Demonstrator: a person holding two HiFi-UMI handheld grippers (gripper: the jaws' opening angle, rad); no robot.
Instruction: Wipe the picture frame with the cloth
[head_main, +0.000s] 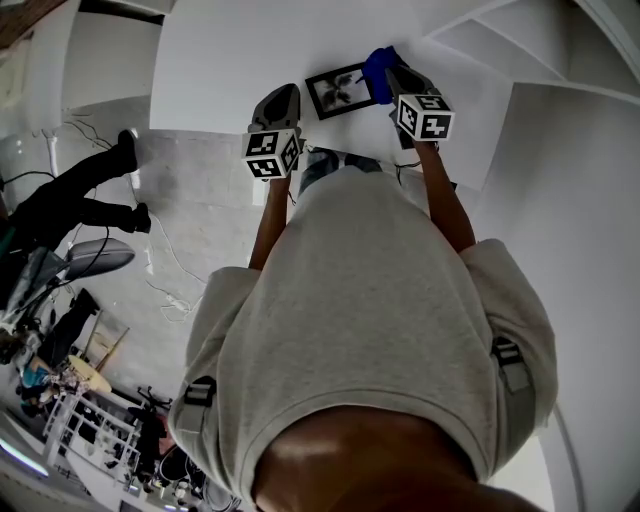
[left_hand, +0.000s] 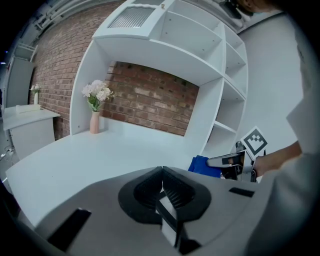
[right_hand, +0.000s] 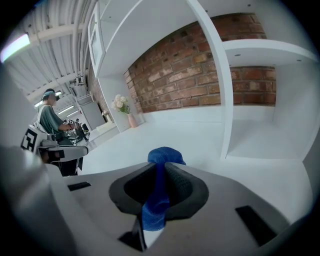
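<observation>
The only vessel about is a slim pink vase (left_hand: 94, 123) at the far back corner of the counter (left_hand: 75, 160), against the brick wall (left_hand: 150, 100), and it holds a bunch of pale flowers (left_hand: 97, 93). It is well apart from the work.

The picture frame (head_main: 340, 90) lies flat on the white counter in front of the person, between the two grippers and nearer the right one. The right gripper (right_hand: 162, 170) has its jaws closed on the blue cloth (right_hand: 161, 154): a fold is pinched between them and a bunch sticks out past the tips. From above, the cloth sits at the frame's right end; I cannot tell whether it touches. The left gripper (left_hand: 162, 169) hangs over the counter just left of the frame, jaws pressed together with nothing between them.

White shelving (left_hand: 220, 75) rises along the counter's right side, with an upright post (right_hand: 220, 100) close by the right gripper, so that side is hemmed in. To the left the counter runs wide and bare to its curved front edge. Beyond that edge is grey floor (head_main: 200, 200) with loose cables (head_main: 165, 265), and someone in dark clothes (head_main: 80, 195) is off to the left. Another person (right_hand: 50, 120) stands at a cluttered bench further back.
</observation>
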